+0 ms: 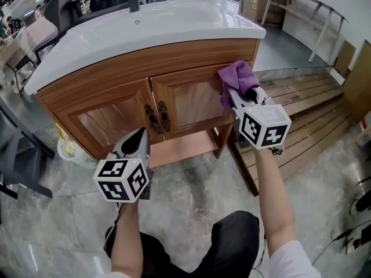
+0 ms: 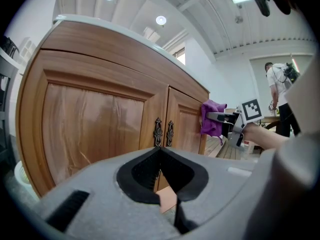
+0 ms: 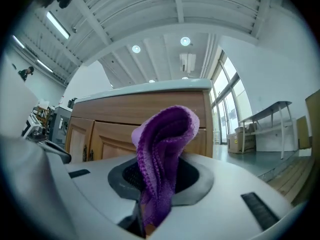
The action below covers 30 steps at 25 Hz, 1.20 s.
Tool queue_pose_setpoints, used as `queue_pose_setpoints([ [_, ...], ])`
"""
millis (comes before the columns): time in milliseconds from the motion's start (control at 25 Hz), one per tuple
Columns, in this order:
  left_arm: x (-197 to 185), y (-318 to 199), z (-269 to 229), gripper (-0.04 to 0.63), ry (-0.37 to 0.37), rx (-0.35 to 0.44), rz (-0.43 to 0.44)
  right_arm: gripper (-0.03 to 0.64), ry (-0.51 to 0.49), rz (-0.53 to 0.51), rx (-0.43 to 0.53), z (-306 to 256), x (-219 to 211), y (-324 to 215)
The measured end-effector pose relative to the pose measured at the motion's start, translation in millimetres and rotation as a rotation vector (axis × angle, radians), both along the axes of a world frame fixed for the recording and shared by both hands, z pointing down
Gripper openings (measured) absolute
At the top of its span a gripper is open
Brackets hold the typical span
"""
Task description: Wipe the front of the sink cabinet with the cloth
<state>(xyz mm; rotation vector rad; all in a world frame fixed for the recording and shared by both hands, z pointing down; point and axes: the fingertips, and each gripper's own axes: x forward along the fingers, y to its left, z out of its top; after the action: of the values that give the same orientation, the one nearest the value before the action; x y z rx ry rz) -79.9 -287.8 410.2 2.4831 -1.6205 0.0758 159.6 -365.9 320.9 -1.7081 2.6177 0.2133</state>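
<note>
Figuring I'm mid-wipe: right gripper (image 1: 233, 94) is clamped on the purple cloth (image 1: 237, 75), which sits against the upper right corner of the right door (image 1: 191, 103) of the sink cabinet (image 1: 116, 74), left gripper (image 1: 141, 133) has its jaws together on nothing, so next I'd sweep leftward across the panels.

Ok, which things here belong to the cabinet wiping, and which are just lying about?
Job: purple knitted cloth, clamped in the right gripper at the right door; brown wooden sink cabinet.
Lying about: white mesh basket left of the cabinet; wooden plank decking on the right; shut, empty left gripper.
</note>
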Motion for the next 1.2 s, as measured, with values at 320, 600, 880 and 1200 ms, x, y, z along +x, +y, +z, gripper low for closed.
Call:
queue_pose_setpoints([
  [320,5,-3,0,0.006,0.007,-0.003,0.007,0.087,0.025,0.054,-0.024,4,27,-6],
  [600,4,-2,2,0.006,-0.012,-0.010,-0.008,0.087,0.035,-0.050,0.016,-5,-13,23],
  [880,-12,3,3,0.006,-0.028,-0.020,-0.041,0.087,0.058,-0.244,0.042,-1,-105,60],
  [1200,-44,9,4,0.006,-0.037,-0.023,-0.102,0.087,0.059,-0.432,0.018,16,-198,88],
])
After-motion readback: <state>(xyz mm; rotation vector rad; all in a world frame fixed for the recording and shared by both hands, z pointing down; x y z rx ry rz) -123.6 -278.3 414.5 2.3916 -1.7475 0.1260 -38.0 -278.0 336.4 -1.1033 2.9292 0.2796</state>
